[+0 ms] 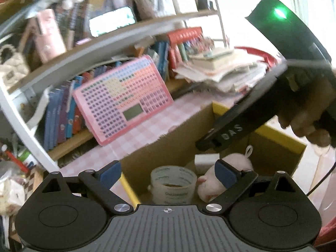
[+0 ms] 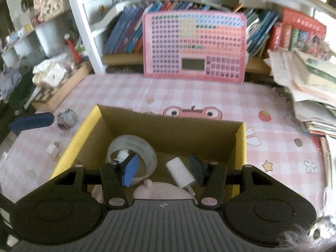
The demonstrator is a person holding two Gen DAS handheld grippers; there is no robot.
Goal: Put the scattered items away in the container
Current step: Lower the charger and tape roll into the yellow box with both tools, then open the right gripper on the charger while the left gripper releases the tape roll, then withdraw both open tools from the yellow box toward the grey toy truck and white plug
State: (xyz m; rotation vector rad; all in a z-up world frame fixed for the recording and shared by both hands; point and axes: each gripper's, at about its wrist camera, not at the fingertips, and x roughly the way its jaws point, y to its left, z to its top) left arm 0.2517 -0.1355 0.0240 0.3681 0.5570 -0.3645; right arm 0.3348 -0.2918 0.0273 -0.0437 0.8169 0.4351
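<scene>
- The left tool [image 1: 168,173] hung above the cardboard box [image 1: 168,145] with its jaws spread wide and nothing between them.
- The right tool [image 2: 162,169] also hung over the box, its jaws partly parted and pressing on nothing; a white charger plug [image 2: 181,173] lay under the gap, loose on the box floor.
- No earlier picture was given, so only this released state can be told.
- Inside the box lay a roll of clear tape [image 2: 132,157], the plug and a pink soft toy [image 1: 212,185]; the right tool's body cut off most of the toy in its own view, and one blue pad [image 2: 130,169] covered part of the tape.
- A small white block [image 1: 204,161] sat behind the toy; what it was could not be made out.
- In the left view the right tool's black body and the hand [image 1: 308,115] holding it crossed over the far corner of the box.
- Outside the box, on the pink checked table [image 2: 126,92], a small grey toy [image 2: 67,118] and a small white cube-shaped thing [image 2: 52,149] lay to the left, well apart from the tools; the left tool's blue finger [image 2: 31,121] stood just beside the grey toy.
- A pink keyboard board [image 2: 194,46] leaned against the books [image 2: 124,35] on the shelf, and a blurred stack of papers [image 2: 310,90] lay at the right.
</scene>
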